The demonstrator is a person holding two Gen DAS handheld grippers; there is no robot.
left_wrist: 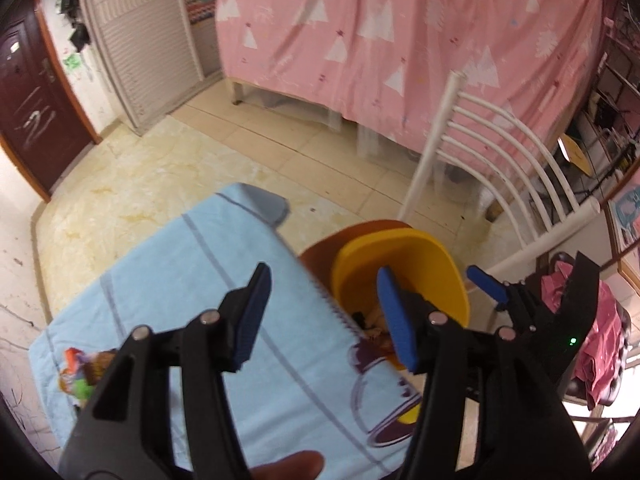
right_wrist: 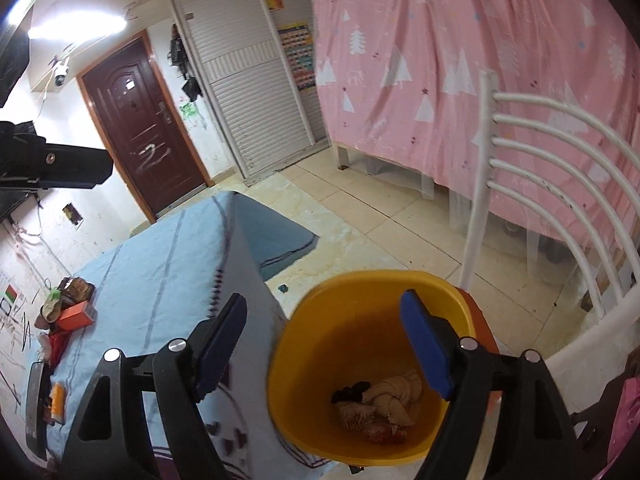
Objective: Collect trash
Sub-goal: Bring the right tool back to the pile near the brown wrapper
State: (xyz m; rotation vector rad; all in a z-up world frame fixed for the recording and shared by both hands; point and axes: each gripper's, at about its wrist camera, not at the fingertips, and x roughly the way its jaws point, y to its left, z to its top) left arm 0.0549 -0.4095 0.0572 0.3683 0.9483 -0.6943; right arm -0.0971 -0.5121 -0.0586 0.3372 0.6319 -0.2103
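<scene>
Only the right wrist view looks into the smooth yellow plastic bin, lower centre: crumpled trash. Right gripper and left gripper jaws stand wide, empty.

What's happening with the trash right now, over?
Both grippers, left and right, open, empty. Yellow bin holds crumpled trash. More litter on blue tablecloth. Nothing blocking.

Mostly plastic and cloth here

Yellow bin looks like smooth glossy plastic, worktop cloth is matt woven fabric, floor is shiny tile.
</scene>
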